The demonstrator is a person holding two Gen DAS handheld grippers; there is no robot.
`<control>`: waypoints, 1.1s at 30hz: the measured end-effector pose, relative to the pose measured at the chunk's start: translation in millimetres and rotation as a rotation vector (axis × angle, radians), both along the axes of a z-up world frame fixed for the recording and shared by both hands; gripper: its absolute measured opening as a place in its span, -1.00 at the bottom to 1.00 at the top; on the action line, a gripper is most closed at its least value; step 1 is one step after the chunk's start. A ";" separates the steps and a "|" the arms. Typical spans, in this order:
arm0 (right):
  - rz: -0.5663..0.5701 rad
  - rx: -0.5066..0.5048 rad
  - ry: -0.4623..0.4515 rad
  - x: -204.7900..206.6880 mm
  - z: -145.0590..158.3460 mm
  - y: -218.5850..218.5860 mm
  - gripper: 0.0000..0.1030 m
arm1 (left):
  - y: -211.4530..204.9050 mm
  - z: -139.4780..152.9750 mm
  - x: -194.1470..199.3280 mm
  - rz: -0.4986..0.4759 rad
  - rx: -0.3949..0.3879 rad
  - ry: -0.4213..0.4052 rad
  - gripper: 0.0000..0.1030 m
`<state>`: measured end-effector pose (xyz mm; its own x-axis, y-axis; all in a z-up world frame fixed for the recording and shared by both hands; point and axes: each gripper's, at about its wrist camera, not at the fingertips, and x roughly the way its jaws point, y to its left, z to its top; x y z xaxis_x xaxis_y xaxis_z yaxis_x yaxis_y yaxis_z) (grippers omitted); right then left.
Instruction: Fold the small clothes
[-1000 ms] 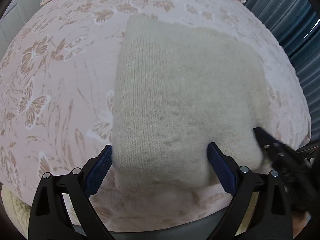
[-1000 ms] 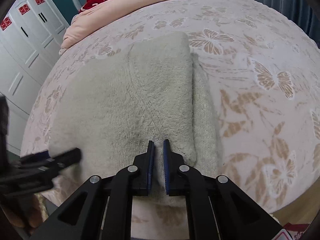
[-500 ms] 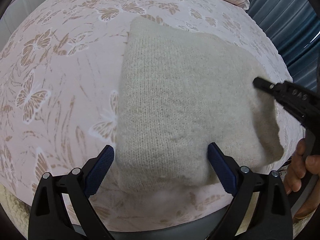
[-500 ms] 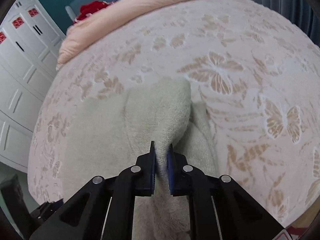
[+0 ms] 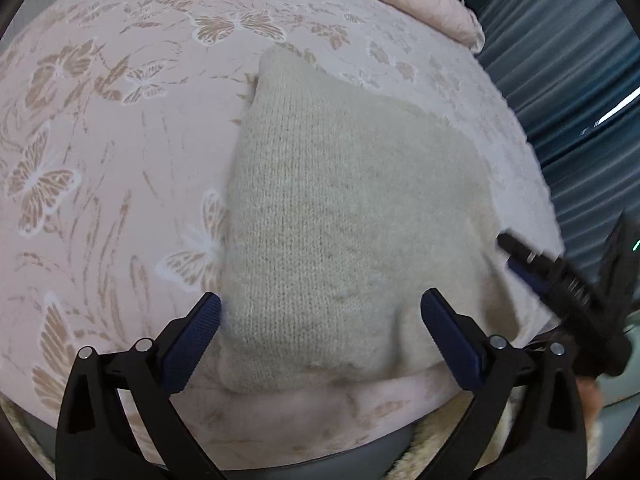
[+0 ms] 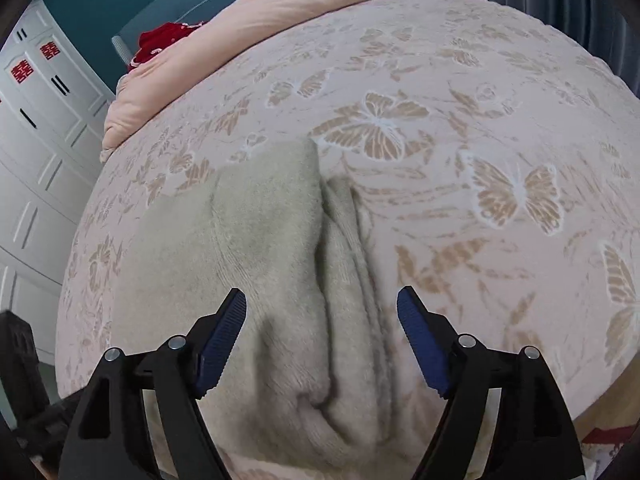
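Observation:
A cream knitted garment [image 5: 344, 216] lies folded on the pink butterfly bedspread [image 5: 100, 152] near the bed's front edge. My left gripper [image 5: 320, 316] is open, its fingers astride the garment's near edge, holding nothing. My right gripper [image 6: 320, 312] is open just above the garment's [image 6: 248, 264] right side, where folded layers [image 6: 348, 280] bunch up. The right gripper also shows in the left wrist view [image 5: 560, 280], at the garment's right edge.
A rolled pink duvet [image 6: 280, 20] lies along the far end of the bed, with a red item [image 6: 160, 44] behind it. White wardrobe doors [image 6: 36, 120] stand at left. Blue curtains [image 5: 580, 100] hang at right. The bed's front edge is just below the grippers.
My right gripper was shut on the garment's right edge and lifted it over; now it has opened and let go. The left gripper stayed open at the near edge.

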<state>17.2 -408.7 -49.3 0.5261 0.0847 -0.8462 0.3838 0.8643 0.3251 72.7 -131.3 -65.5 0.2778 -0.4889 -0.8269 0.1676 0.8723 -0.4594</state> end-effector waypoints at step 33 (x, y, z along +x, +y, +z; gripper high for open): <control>-0.103 0.436 -0.018 -70.7 -55.2 -2.5 0.30 | -22.5 -39.6 -28.1 -0.077 -0.035 0.242 0.85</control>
<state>-53.5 -411.2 -104.5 0.5645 0.3775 -0.7341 0.4520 0.6027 0.6576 44.6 -153.8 -105.2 0.0349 -0.5307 -0.8468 0.1149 0.8439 -0.5241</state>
